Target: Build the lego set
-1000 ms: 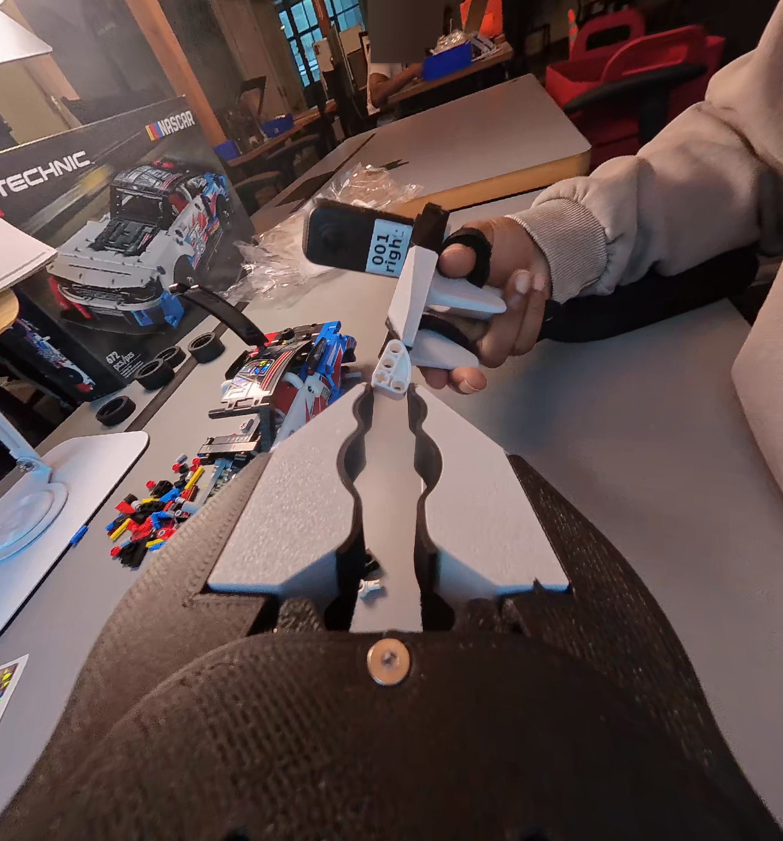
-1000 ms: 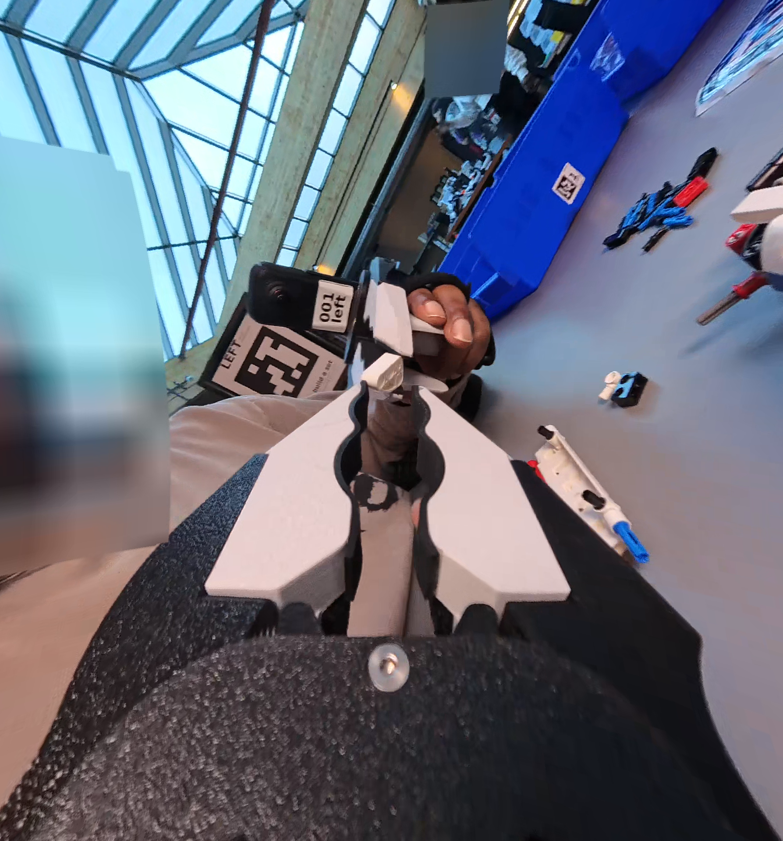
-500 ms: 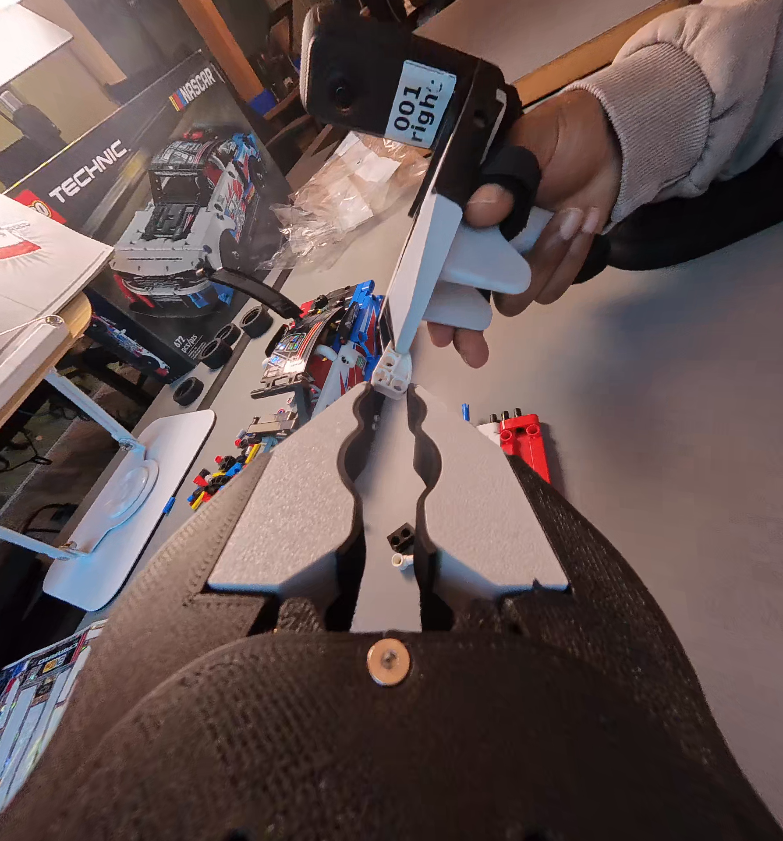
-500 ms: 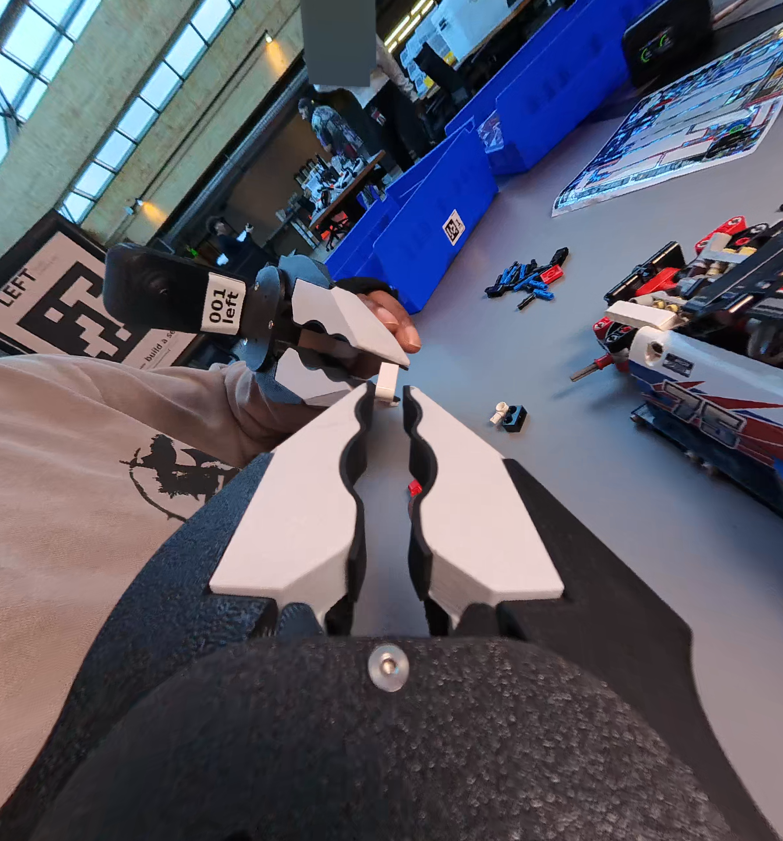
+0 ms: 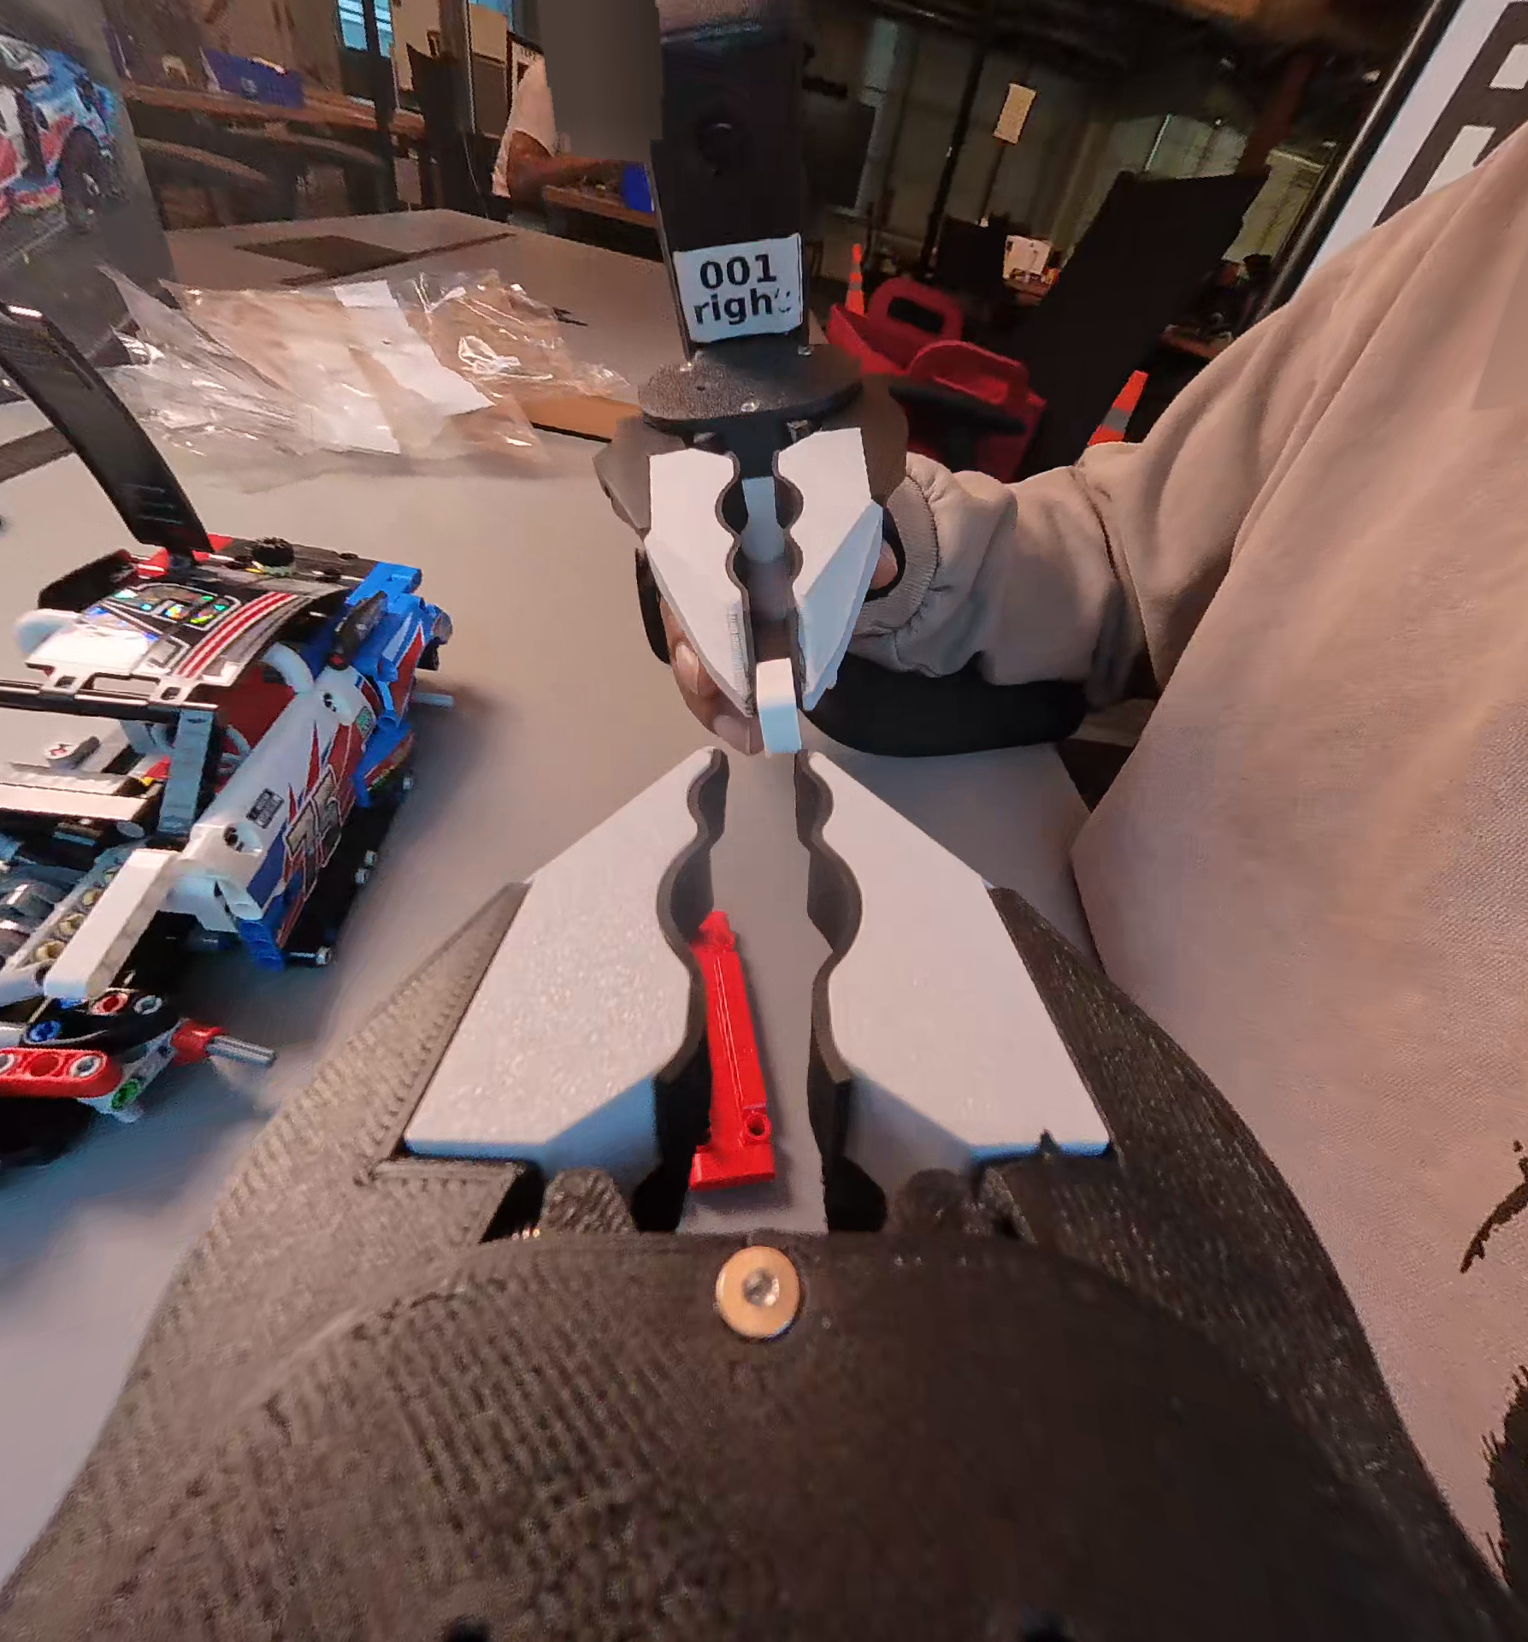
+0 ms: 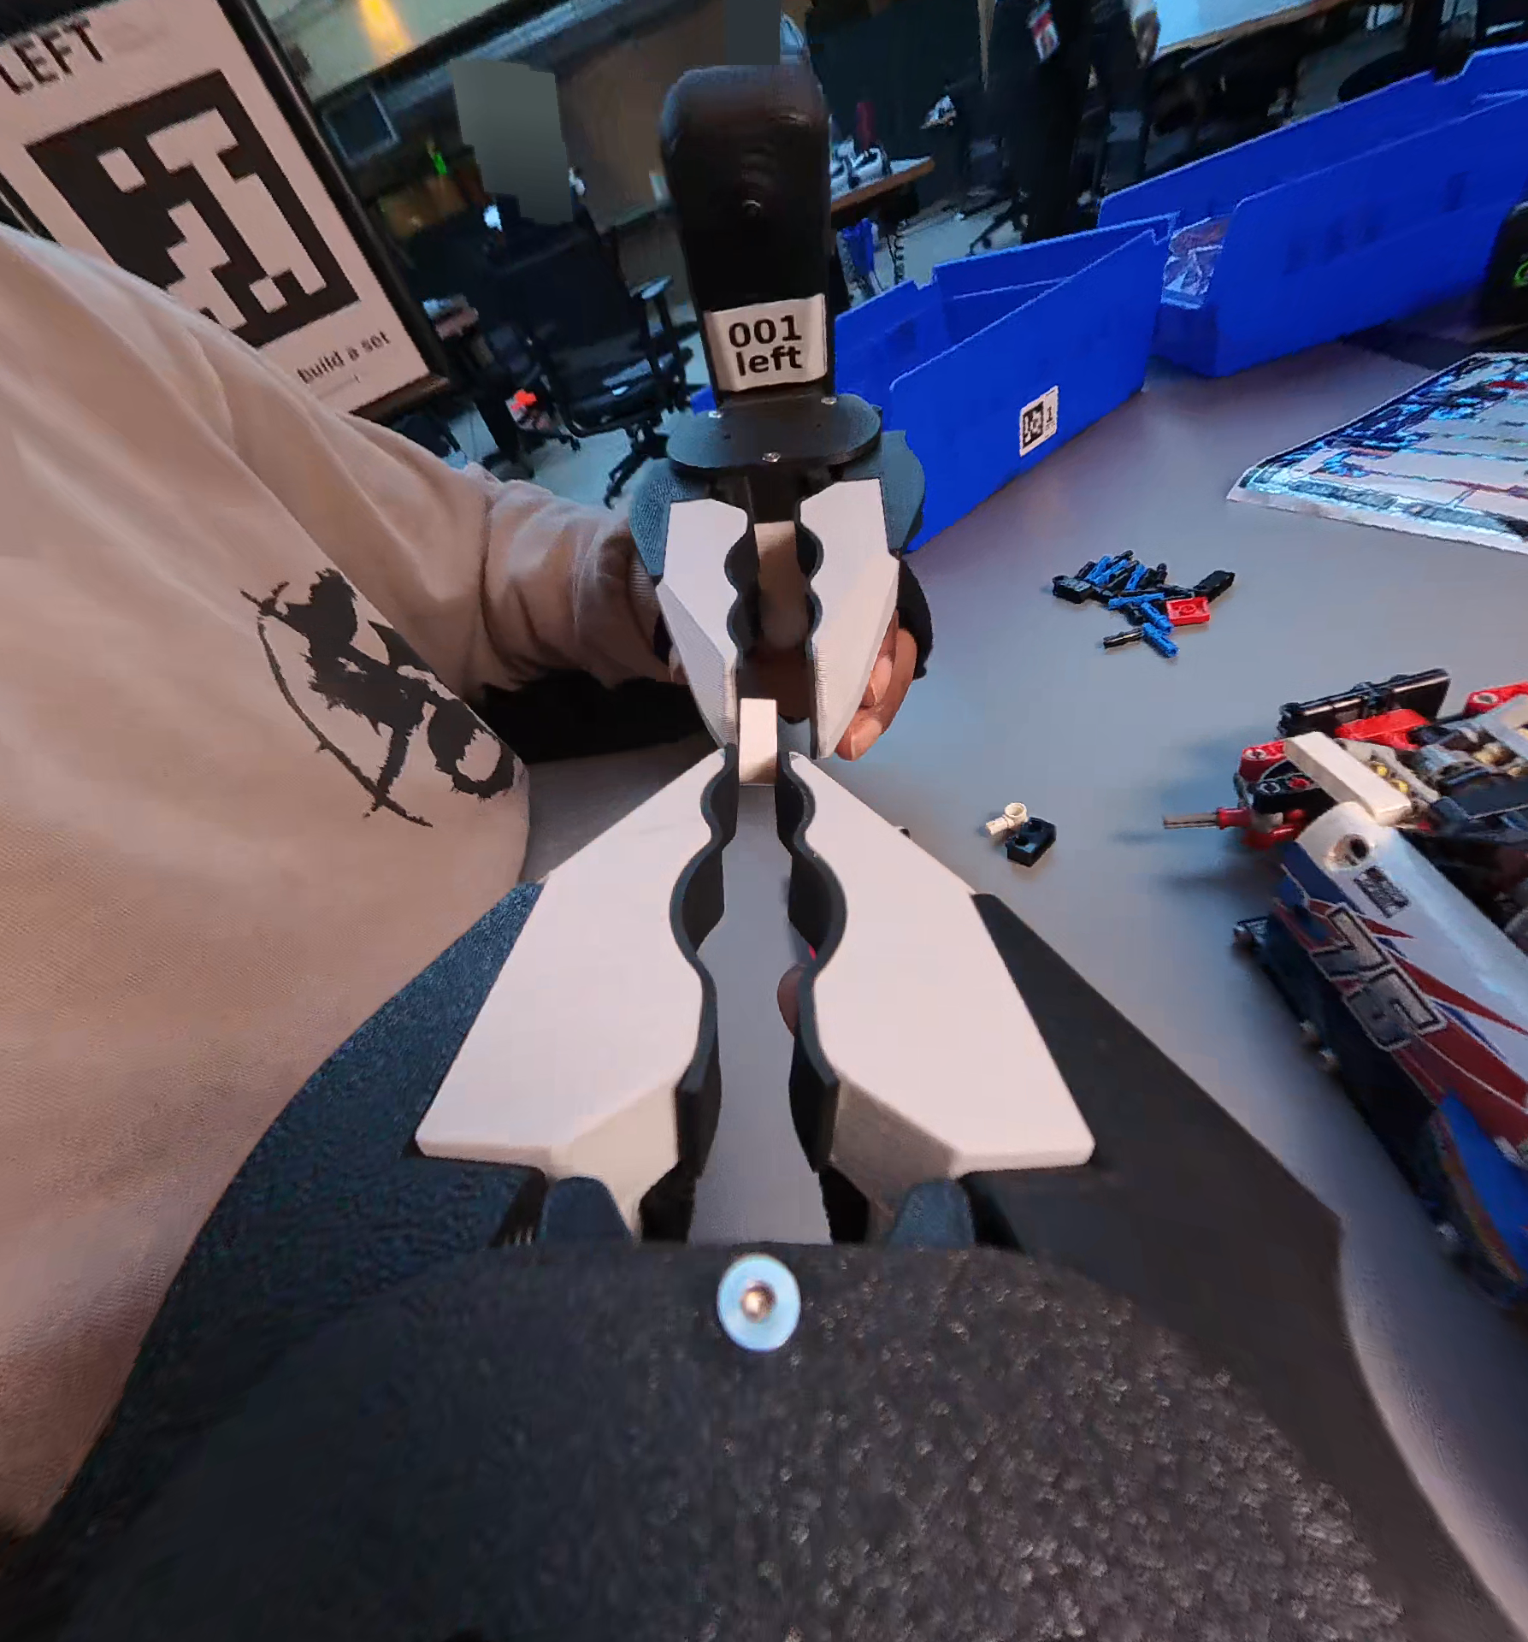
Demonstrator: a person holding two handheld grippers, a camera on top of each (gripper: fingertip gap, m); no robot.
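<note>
A small white lego piece (image 6: 757, 742) sits edge-on between my right gripper's (image 6: 756, 757) tips, which are shut on it. My left gripper (image 5: 760, 760) faces it tip to tip above the grey table. Its jaws are parted a little wider than the piece (image 5: 778, 711), whose end reaches between the tips and lies against one finger only. The partly built red, white and blue car (image 5: 209, 800) lies left of the grippers in the left wrist view and shows at the right in the right wrist view (image 6: 1408, 933). A red lego beam (image 5: 729, 1066) lies on the table under my left gripper.
A small black and a white piece (image 6: 1022, 831) lie near the car's front. A pile of blue and black pins (image 6: 1138, 600), blue bins (image 6: 1053, 355) and a printed sheet (image 6: 1435, 462) lie beyond. Empty plastic bags (image 5: 342, 373) lie behind the car. The person's beige sleeve (image 5: 1275, 622) borders the grippers. My left and right fingertips are right by each other.
The right gripper has turned about its axis with the white piece, from side-on to face-on. The left gripper no longer clamps the piece. Both views have swung level.
</note>
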